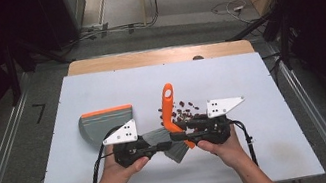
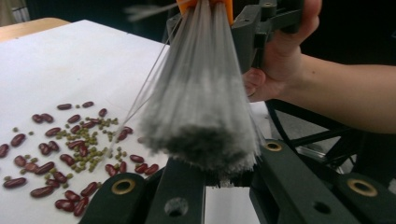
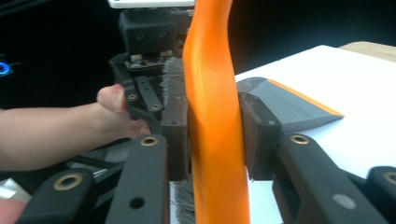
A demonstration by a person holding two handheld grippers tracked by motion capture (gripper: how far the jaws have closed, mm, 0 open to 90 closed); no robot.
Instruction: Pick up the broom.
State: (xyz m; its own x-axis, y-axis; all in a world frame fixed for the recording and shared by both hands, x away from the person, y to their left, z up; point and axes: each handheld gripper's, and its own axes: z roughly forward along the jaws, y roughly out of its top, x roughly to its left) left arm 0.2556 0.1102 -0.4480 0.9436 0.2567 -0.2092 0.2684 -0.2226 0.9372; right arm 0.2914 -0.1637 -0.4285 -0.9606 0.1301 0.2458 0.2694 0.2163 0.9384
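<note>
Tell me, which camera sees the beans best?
The left gripper view: the beans lie close up, red ones and small green ones easy to tell apart. In the high view they are tiny dark specks beside the brush.

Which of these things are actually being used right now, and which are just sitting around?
In use:
- brush, bristles in the left gripper, orange handle in the right gripper
- beans, spilled on the white board
- dustpan, lying close by

Lying about:
- cables on the floor

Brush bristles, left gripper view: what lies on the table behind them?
Left of the bristles, red and green beans lie scattered on the white table. Any beans directly behind the bristles are covered.
</note>
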